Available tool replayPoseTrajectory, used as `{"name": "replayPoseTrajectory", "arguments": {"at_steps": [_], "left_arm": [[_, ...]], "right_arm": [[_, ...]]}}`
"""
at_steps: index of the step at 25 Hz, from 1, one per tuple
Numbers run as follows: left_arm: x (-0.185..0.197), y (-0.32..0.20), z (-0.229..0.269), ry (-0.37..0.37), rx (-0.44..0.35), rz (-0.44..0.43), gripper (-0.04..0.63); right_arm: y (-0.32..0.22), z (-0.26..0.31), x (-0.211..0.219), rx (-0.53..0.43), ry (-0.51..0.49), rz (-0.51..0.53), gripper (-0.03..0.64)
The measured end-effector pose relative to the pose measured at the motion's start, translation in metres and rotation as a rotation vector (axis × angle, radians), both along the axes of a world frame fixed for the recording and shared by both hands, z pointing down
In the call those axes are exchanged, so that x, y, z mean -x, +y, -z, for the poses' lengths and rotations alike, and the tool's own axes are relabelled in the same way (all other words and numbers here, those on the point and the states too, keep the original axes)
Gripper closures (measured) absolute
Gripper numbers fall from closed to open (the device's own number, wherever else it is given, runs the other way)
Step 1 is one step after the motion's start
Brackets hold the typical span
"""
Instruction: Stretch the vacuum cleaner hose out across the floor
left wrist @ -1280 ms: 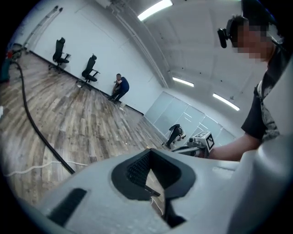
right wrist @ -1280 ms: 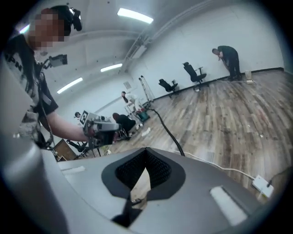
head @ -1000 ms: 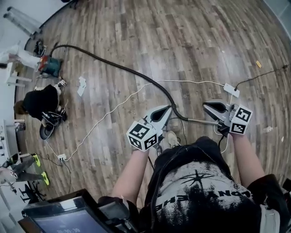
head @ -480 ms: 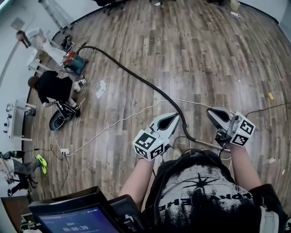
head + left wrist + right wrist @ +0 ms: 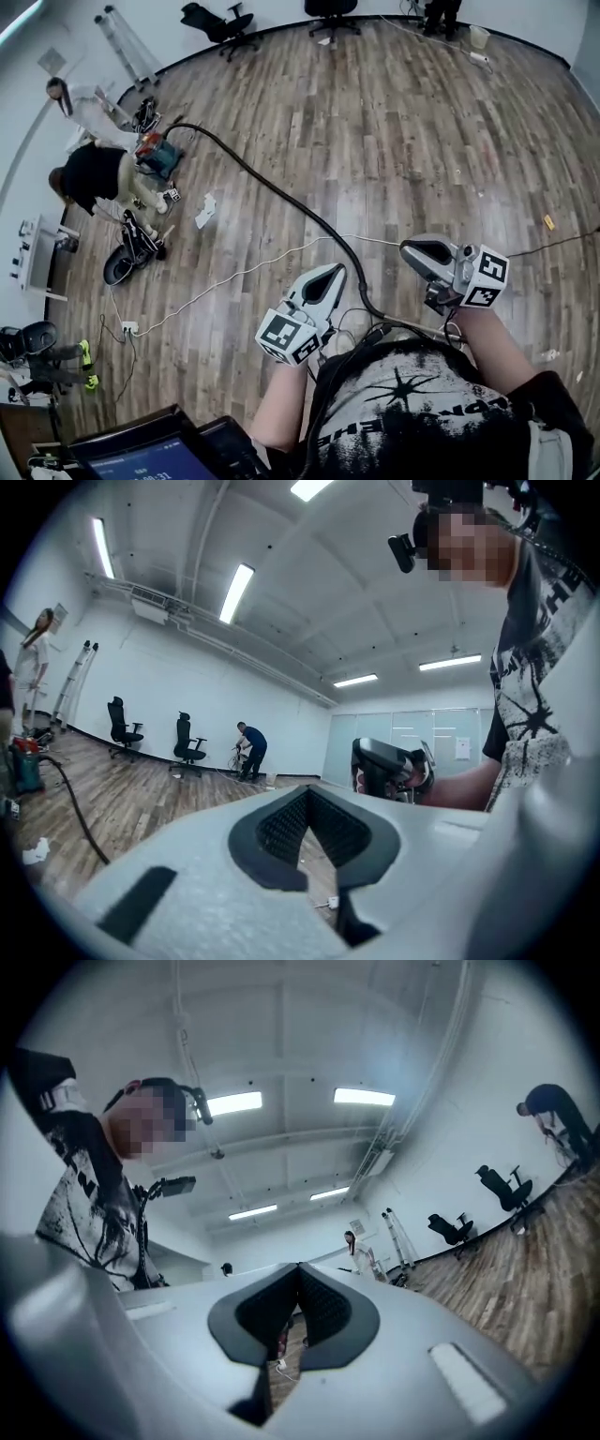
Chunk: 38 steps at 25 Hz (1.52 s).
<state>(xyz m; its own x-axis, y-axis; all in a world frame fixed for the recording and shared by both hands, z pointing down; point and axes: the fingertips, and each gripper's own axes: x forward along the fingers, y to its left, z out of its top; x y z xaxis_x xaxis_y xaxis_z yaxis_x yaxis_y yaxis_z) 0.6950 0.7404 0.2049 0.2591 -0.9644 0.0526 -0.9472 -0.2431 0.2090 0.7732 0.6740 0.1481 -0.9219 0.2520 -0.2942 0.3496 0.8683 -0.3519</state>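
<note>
Two grippers raised in front of the person's torso, both w/ jaws shut & empty: left gripper (image 5: pixel 330 274), right gripper (image 5: pixel 414 249). Black hose (image 5: pixel 281 192) lies on wood floor (image 5: pixel 422 122), starting btwn them, running diag. up-left to vacuum (image 5: pixel 155 155). White cable (image 5: pixel 234 275) crosses it. Far left, person in black (image 5: pixel 92 176) crouches beside vacuum. Chairs (image 5: pixel 214 19) at far wall.
</note>
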Motion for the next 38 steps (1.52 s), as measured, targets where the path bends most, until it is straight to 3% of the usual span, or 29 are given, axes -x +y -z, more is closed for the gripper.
{"name": "replayPoseTrajectory", "arguments": {"at_steps": [4,6,10,30,38], "left_arm": [[-0.022,-0.009,0.009,-0.004,0.002,0.037,0.595],[-0.03,-0.014,0.013,-0.034,0.016,0.038,0.595],[-0.042,-0.023,0.022,-0.079,0.01,0.021,0.595],[-0.048,-0.028,0.014,-0.062,0.03,0.005,0.595],[-0.034,-0.018,0.025,-0.069,0.002,0.043,0.595]], "right_arm": [[0.0,-0.01,-0.014,-0.174,0.116,-0.024,0.611],[-0.006,-0.015,-0.018,-0.216,0.15,-0.042,0.611],[-0.019,-0.023,-0.027,-0.192,0.164,-0.062,0.611],[-0.024,-0.042,-0.035,-0.221,0.228,-0.098,0.611],[-0.014,-0.047,-0.022,-0.22,0.243,-0.085,0.611]]}}
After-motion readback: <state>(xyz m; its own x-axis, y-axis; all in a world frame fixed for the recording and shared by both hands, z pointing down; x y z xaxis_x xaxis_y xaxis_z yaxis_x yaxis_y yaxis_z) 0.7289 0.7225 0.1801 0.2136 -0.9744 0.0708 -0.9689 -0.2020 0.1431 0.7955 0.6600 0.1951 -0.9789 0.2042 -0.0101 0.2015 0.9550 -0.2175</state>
